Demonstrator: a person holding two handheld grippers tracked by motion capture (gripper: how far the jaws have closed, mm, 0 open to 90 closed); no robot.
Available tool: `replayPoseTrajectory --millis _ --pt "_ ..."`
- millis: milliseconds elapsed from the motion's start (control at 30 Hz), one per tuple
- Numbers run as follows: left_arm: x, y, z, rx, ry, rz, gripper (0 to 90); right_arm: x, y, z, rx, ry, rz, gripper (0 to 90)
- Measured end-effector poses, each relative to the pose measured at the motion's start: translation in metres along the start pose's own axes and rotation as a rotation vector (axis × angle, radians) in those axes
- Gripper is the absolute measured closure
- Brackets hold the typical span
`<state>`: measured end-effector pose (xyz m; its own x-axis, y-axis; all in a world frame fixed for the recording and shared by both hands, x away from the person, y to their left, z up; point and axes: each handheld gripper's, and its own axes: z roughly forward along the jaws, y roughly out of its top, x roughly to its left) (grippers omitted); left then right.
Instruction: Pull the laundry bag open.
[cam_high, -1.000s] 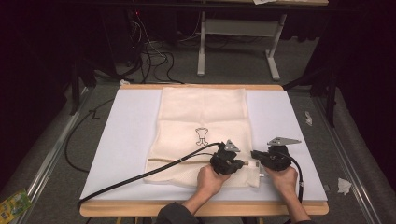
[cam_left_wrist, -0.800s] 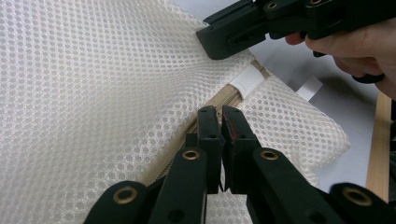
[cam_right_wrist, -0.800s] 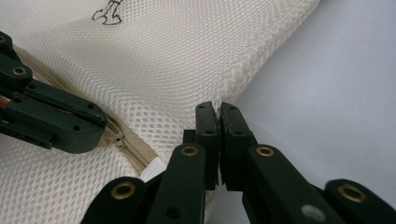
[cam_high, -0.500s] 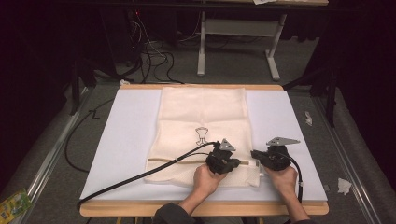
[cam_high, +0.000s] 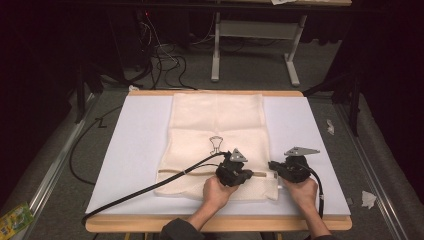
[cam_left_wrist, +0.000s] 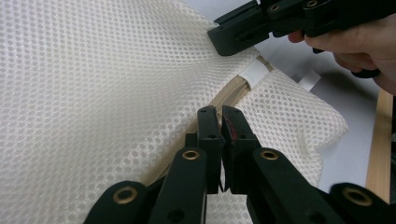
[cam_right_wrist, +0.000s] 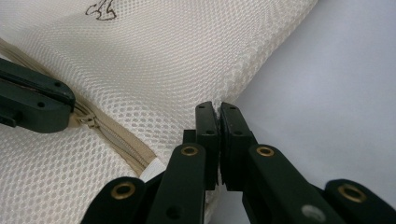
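On the mesh bag (cam_high: 217, 135) — both grippers' fingers closed at its zipper (cam_right_wrist: 112, 135)

A: What are the tools like?
B: Both black. The left gripper (cam_left_wrist: 219, 116) has flat jaws on linked bars with brass-coloured rivets, one pad edged red.
A: And on top?
B: Grey three-cornered plates; a black cable (cam_high: 150, 187) trails off. The right gripper (cam_right_wrist: 218, 109) matches. Dark sleeves (cam_high: 180, 231).

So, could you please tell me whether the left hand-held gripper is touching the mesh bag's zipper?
Touching: in the left gripper view, the left hand-held gripper is shut on the zipper of the mesh bag.
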<state>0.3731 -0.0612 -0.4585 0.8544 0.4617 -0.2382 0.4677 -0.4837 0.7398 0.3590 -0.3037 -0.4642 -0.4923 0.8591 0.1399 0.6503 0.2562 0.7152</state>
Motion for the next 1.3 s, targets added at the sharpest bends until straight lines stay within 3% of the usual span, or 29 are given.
replayPoseTrajectory --millis 1300 --pt "0.013 -0.007 -0.026 -0.039 -0.015 -0.039 87.1 0.0 0.001 0.005 -0.006 -0.001 -0.01 88.6"
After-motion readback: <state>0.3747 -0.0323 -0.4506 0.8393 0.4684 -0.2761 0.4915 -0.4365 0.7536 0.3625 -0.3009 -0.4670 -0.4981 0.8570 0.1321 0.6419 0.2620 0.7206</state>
